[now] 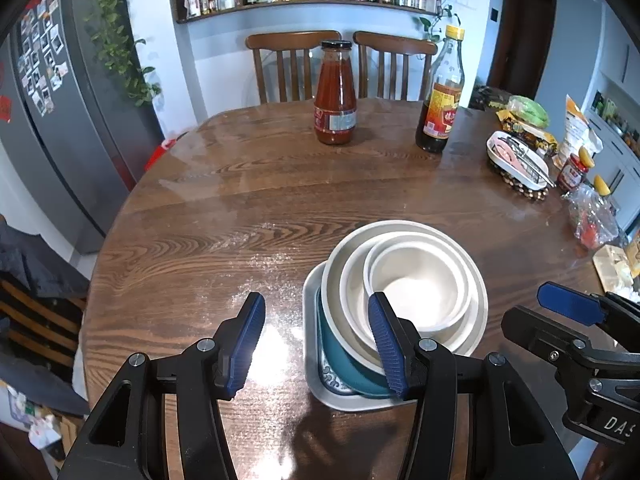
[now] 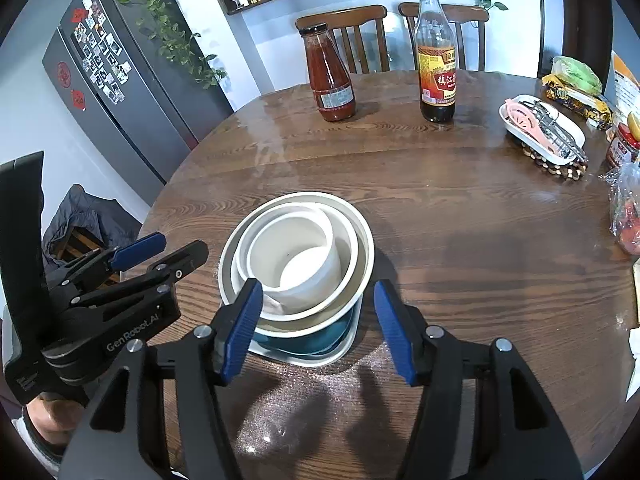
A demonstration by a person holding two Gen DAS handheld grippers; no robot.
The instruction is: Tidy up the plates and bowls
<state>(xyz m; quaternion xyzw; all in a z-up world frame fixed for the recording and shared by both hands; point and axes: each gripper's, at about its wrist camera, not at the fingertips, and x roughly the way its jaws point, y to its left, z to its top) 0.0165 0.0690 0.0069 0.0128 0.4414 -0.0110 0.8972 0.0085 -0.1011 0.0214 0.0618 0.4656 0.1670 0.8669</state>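
Note:
A stack of dishes stands on the round wooden table (image 1: pixel 224 216): a pale square plate (image 1: pixel 316 384) at the bottom, a teal bowl (image 1: pixel 340 352) on it, and nested white bowls (image 1: pixel 420 280) on top. My left gripper (image 1: pixel 316 306) is open just above the stack's left edge, its right finger in front of the bowl rims, with nothing pressed between the pads. In the right wrist view my right gripper (image 2: pixel 318 286) is open over the near side of the white bowls (image 2: pixel 296 240) and teal bowl (image 2: pixel 320 340), gripping nothing. Each gripper also shows in the other's view, both beside the stack.
A red sauce bottle (image 1: pixel 335 96) and a dark vinegar bottle (image 1: pixel 440 92) stand at the far side of the table. A white dish of utensils on a beaded mat (image 1: pixel 516 160) and food packets crowd the right edge. Two chairs stand behind, with a grey fridge (image 1: pixel 48 120) at left.

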